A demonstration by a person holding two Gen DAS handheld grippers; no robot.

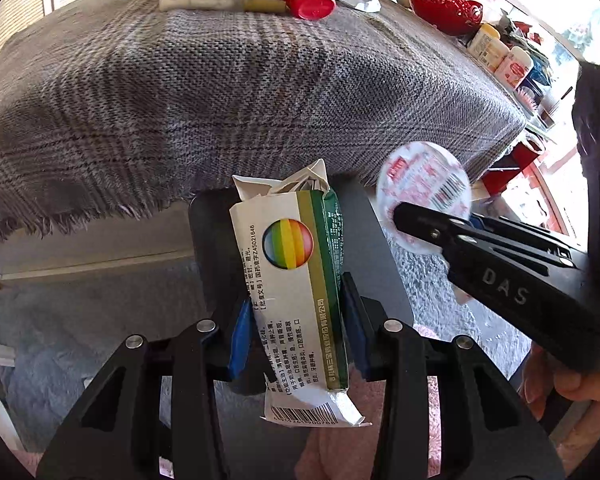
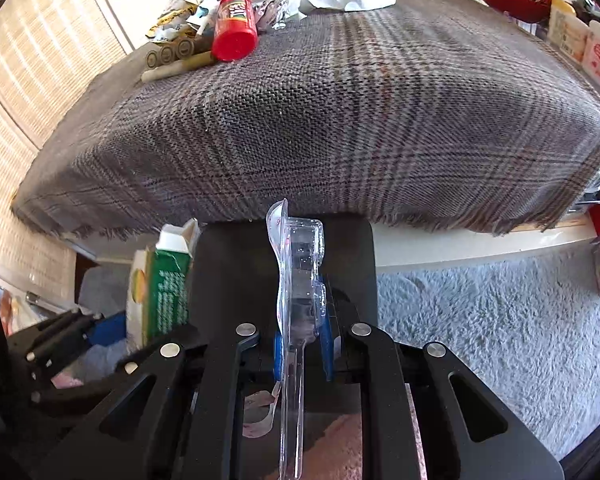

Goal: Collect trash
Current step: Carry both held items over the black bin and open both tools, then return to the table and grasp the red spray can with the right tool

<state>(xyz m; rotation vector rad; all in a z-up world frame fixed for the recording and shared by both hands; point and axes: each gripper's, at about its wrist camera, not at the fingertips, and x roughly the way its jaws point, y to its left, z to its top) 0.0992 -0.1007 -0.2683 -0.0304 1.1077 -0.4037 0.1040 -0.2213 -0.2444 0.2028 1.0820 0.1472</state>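
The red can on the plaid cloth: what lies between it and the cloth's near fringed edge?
Only bare plaid cloth lies between the red can and the fringe, in both wrist views.

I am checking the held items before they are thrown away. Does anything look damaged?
Yes. The white and green cardboard medicine box in the left gripper is crushed, its top flap torn open. The clear plastic blister pack in the right gripper looks empty.

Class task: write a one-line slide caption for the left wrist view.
Left gripper clamps a crushed medicine box below the plaid-covered table; right gripper holds a round blister pack.
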